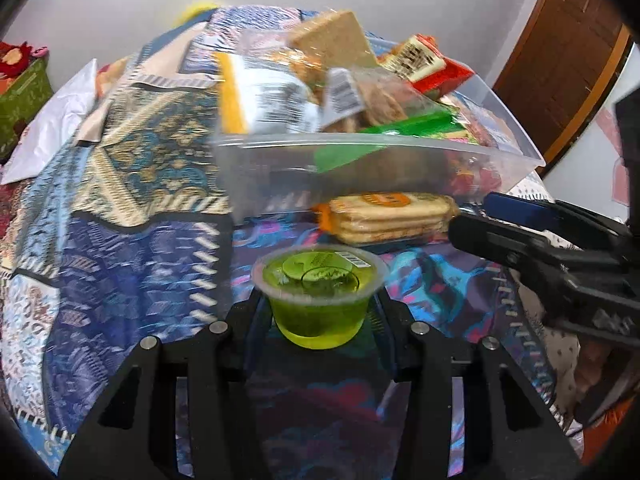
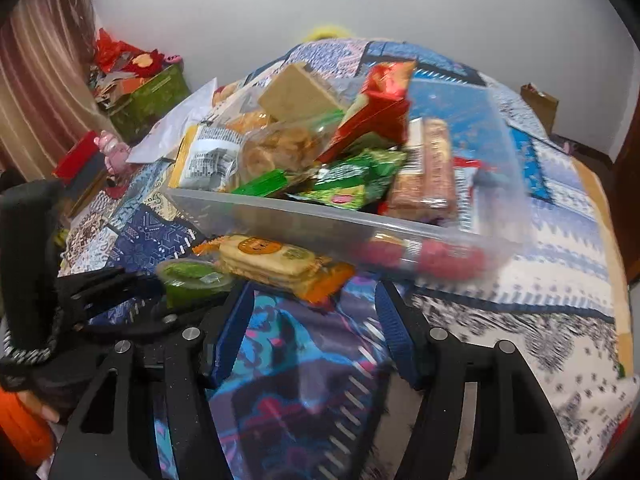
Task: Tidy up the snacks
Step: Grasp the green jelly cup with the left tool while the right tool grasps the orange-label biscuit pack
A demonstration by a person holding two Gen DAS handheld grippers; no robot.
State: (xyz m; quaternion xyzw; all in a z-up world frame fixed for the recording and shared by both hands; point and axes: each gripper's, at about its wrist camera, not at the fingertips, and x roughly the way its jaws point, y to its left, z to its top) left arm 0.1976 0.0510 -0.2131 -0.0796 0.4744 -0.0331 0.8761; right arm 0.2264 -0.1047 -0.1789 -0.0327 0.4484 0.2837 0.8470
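Note:
My left gripper (image 1: 318,312) is shut on a green jelly cup (image 1: 318,292) with a clear lid and holds it above the patterned bedspread. The cup also shows in the right wrist view (image 2: 192,280), held by the left gripper (image 2: 176,300). A clear plastic bin (image 1: 360,160) full of snack packets stands just beyond; it also shows in the right wrist view (image 2: 320,220). A cracker packet (image 1: 394,214) with orange ends lies in front of the bin, also in the right wrist view (image 2: 276,266). My right gripper (image 2: 316,328) is open and empty, near the cracker packet; it also shows at the right of the left wrist view (image 1: 500,220).
The patchwork bedspread (image 1: 120,200) covers the whole surface. A white bag (image 1: 52,128) lies at the left. A green box (image 2: 152,96) with red items stands by the curtain. A brown door (image 1: 568,40) is at the right. A white wall is behind.

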